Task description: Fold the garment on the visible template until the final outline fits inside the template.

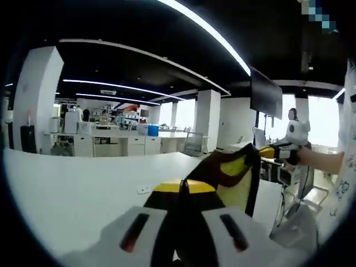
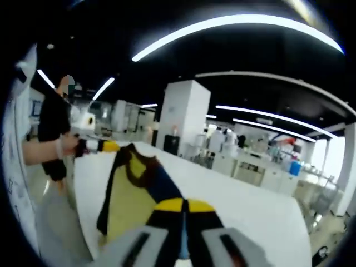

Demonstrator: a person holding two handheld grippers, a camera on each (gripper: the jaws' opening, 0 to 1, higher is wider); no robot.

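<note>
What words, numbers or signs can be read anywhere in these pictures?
None can be read.
The dark wall screen shows no text.
The small tag on the white table is too small to read.
The yellow and black garment bears no lettering that can be made out.
The far shelves and counters are too blurred.

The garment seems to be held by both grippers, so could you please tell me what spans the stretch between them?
In both views the black and yellow garment itself hangs stretched between the left gripper and right gripper, above the white table.

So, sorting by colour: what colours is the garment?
Yellow and black garment, clearest in the right gripper view.
</note>
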